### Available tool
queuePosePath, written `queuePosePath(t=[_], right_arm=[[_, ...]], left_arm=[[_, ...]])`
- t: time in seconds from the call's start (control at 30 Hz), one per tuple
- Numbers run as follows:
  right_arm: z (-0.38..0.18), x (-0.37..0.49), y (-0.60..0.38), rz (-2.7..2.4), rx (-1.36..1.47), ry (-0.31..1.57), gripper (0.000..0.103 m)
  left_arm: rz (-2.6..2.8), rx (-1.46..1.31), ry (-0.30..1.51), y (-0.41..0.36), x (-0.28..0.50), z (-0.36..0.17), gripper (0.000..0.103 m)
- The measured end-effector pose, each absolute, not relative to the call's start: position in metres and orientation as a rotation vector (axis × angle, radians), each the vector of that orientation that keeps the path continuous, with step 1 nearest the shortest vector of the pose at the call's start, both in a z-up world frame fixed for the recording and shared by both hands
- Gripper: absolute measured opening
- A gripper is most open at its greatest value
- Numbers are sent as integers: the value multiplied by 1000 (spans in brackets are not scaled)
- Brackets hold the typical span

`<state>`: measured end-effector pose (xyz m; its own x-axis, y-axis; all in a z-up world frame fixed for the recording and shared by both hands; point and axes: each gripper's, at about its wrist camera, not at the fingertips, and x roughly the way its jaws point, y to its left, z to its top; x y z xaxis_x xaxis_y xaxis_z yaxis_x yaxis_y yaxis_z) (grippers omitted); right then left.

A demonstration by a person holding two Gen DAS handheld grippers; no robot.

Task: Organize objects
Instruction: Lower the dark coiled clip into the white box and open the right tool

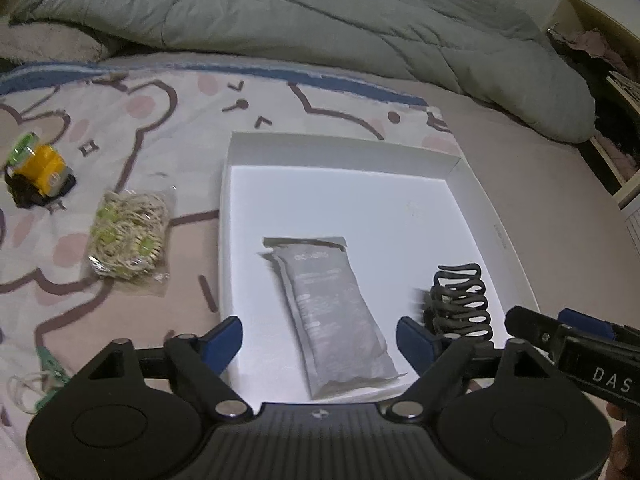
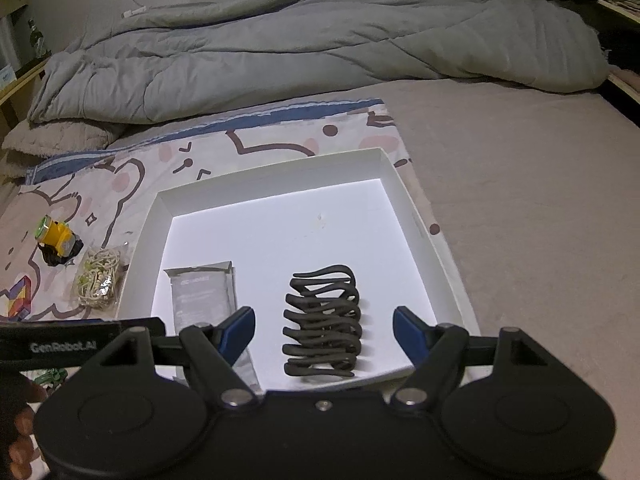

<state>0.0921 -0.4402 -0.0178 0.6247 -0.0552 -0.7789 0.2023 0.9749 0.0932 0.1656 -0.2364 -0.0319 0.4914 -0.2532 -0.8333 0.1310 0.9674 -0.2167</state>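
A shallow white box [image 1: 344,152] lies on the bed. Inside it a grey foil pouch [image 1: 332,304] lies flat at the left and a black claw hair clip [image 1: 460,300] at the right. My left gripper [image 1: 320,340] hovers open above the pouch without touching it. In the right wrist view, my right gripper [image 2: 323,322] stands open over the hair clip [image 2: 320,304], blue pads well clear of it. The pouch [image 2: 200,296] lies beside it in the box [image 2: 272,176]. Each gripper's body shows at the edge of the other's view.
Left of the box, on the cartoon-print sheet, lie a clear bag of string and beads [image 1: 128,236] and a yellow toy [image 1: 42,168]. A green item with cord [image 1: 48,364] lies nearer. A bunched grey duvet [image 1: 320,20] fills the back. Shelving [image 1: 616,80] stands at the right.
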Motion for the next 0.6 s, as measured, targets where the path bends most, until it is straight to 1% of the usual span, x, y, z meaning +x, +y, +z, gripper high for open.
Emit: queuePosePath(t=[0.27, 0.33, 0.4, 0.43, 0.5, 0.6], right_arm=[[-5, 72, -435, -176, 181, 859, 78], [-2, 67, -432, -184, 175, 844, 81], [2, 61, -427, -193, 157, 832, 85], [4, 59, -425, -196, 145, 824, 85], [7, 54, -421, -206, 125, 815, 93], [10, 49, -418, -228, 120, 800, 98]], left_arm=[[-264, -92, 994, -222, 148, -14, 88], [-271, -73, 976, -219, 142, -10, 95], [-271, -59, 957, -215, 138, -6, 99], [-272, -51, 947, -213, 136, -4, 101], [-275, -38, 929, -210, 133, 0, 103], [-288, -19, 910, -206, 129, 2, 103]])
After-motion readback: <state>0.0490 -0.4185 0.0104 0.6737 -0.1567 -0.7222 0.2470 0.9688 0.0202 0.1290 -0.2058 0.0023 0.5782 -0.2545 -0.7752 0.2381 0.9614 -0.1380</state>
